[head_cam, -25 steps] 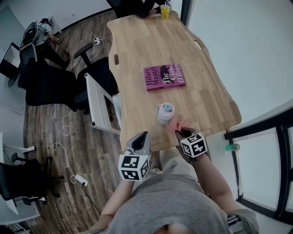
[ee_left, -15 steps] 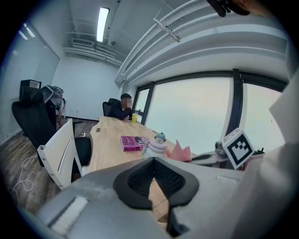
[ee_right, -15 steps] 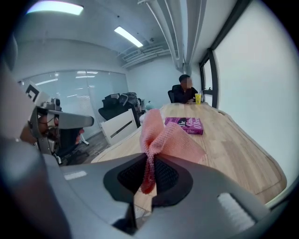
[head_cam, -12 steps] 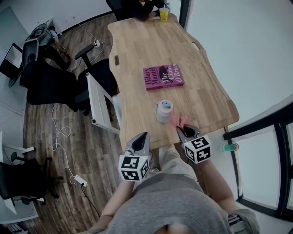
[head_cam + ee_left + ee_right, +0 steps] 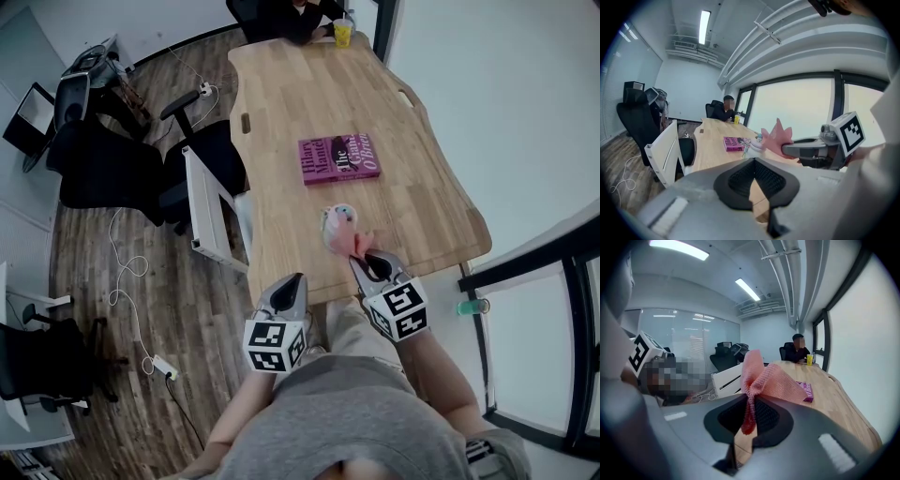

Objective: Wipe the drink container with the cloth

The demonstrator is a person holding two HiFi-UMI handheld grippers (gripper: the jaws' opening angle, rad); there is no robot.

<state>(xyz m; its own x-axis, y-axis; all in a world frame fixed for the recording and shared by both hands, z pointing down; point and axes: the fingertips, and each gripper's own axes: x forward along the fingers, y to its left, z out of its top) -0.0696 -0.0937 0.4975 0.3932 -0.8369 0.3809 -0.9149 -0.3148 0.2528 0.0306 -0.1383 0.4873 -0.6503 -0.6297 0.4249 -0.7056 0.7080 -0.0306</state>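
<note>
The drink container (image 5: 336, 225), a small pale bottle with a light blue cap, stands on the wooden table (image 5: 281, 112) near its front edge. My right gripper (image 5: 368, 265) is shut on a pink cloth (image 5: 357, 245), and the cloth's free end lies against the bottle's near side. In the right gripper view the cloth (image 5: 768, 379) fans up out of the right gripper (image 5: 751, 401) and hides the bottle. My left gripper (image 5: 291, 284) hangs off the front edge, shut, holding nothing. The left gripper view shows the left gripper (image 5: 753, 161), the bottle (image 5: 753, 146) and the cloth (image 5: 778, 137).
A magenta book (image 5: 338, 157) lies mid-table behind the bottle. A yellow drink cup (image 5: 343, 34) stands at the far end in front of a seated person (image 5: 281, 11). A white chair (image 5: 204, 211) and black office chairs (image 5: 103, 173) line the table's left side.
My right gripper has moved forward and a little left with the cloth, bringing it up against the bottle. The left gripper has stayed where it was.
</note>
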